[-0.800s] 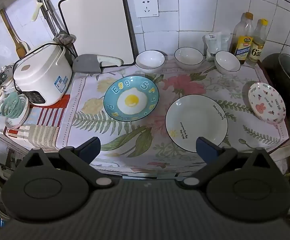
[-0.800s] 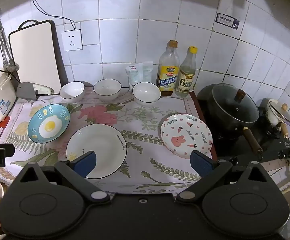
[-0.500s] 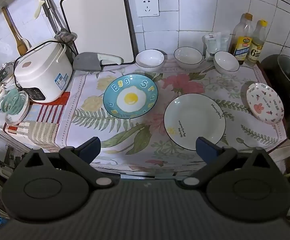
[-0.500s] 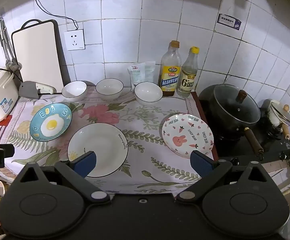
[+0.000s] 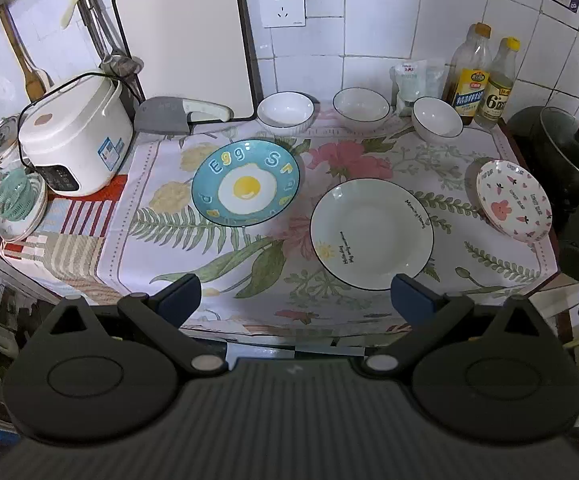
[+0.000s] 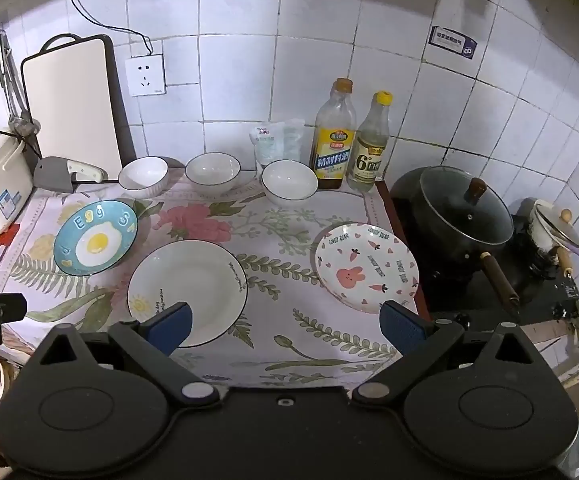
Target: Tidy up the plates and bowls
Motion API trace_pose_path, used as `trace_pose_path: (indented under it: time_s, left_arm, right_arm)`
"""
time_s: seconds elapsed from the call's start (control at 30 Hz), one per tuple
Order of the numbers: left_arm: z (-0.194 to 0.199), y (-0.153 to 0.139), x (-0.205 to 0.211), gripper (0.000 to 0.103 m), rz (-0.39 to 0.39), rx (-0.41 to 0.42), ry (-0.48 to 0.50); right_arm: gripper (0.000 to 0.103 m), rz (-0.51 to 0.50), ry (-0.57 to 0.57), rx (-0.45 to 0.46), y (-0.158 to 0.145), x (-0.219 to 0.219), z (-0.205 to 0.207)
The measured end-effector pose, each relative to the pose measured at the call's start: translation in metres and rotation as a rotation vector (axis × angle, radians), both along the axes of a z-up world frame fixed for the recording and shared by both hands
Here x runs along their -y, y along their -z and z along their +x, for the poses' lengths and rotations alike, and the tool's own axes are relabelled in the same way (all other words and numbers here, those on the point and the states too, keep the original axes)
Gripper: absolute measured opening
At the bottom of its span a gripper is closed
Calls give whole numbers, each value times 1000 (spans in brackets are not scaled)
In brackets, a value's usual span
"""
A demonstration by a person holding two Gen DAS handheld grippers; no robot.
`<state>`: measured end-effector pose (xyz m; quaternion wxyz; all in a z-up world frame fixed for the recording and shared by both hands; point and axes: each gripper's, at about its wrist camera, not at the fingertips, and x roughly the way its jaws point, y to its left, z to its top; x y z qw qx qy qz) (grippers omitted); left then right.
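Back row: three bowls [image 5: 285,111] [image 5: 361,108] [image 5: 437,122] side by side
Front: egg plate [image 5: 245,188] left, white plate [image 5: 371,234] middle, rabbit plate [image 5: 513,200] right

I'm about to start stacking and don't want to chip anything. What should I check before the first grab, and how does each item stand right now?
1. Left tool open and holding nothing: ok.
2. Right tool open and holding nothing: ok.
3. Three plates lie flat and apart on the cloth, egg plate, white plate, rabbit plate: ok.
4. Three bowls upright in a row at the wall, none nested yet: ok.
5. Rabbit plate well clear of the cloth's edge: not ok, it sits close to the edge by the black pot.
6. Bowls and plates free of cracks: cannot tell.
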<state>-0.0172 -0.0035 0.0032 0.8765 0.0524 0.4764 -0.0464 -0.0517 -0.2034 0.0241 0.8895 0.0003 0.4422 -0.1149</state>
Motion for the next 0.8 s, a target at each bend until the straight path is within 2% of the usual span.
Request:
trace_pose_path:
  time_s: [0.8]
  left_arm:
    - [-1,7,13,103,16,-8,33]
  right_arm:
    - [101,6,3,-24,14,9,5]
